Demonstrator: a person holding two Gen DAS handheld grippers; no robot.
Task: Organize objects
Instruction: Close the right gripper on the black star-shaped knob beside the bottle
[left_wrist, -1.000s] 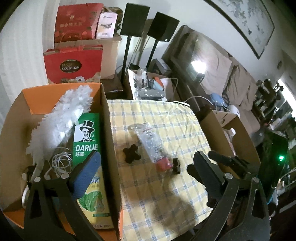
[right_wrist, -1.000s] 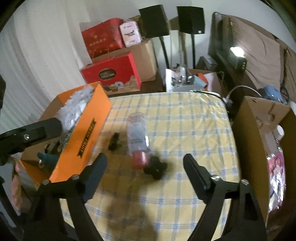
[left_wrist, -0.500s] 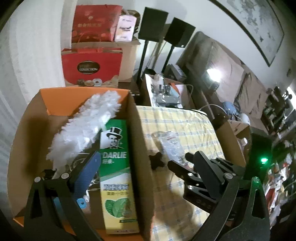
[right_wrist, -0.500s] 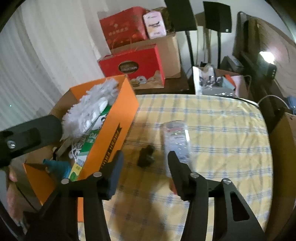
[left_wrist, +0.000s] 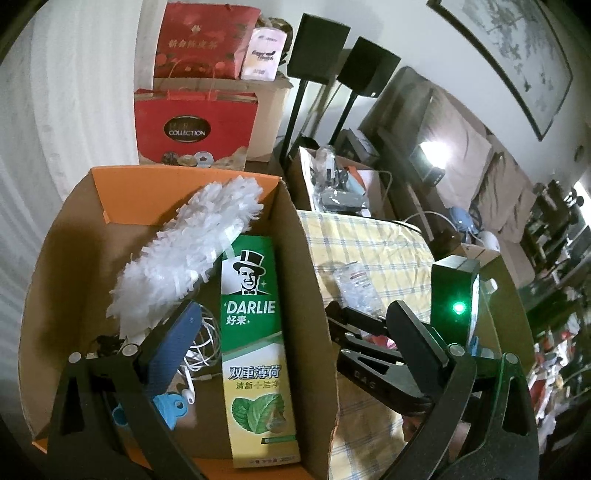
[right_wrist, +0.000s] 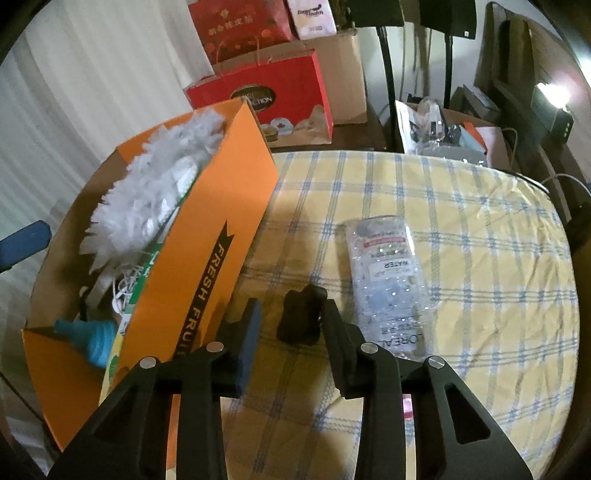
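Note:
A small black knobbed piece (right_wrist: 301, 317) lies on the yellow checked tablecloth (right_wrist: 480, 221), beside a clear water bottle (right_wrist: 388, 273) on its side. My right gripper (right_wrist: 291, 321) is low over the cloth with the black piece between its closing jaws. The right finger is at the piece and a gap shows on the left. An orange cardboard box (left_wrist: 306, 280) holds a white duster (left_wrist: 184, 258), a green Darlie toothpaste carton (left_wrist: 255, 332), white earphones (left_wrist: 203, 350) and a blue clip (left_wrist: 166, 402). My left gripper (left_wrist: 291, 332) hangs wide open over this box, holding nothing.
Red gift bags (left_wrist: 192, 129) and brown cartons stand behind the table, with two speaker stands (left_wrist: 295, 110) beside them. A small open carton of clutter (right_wrist: 443, 129) sits at the table's far edge. Another brown carton (left_wrist: 476, 254) flanks the table's right side.
My right gripper came down and leftward from the bottle to the black piece, and its jaws narrowed around it. My left gripper shifted left, from over the cloth to over the orange box.

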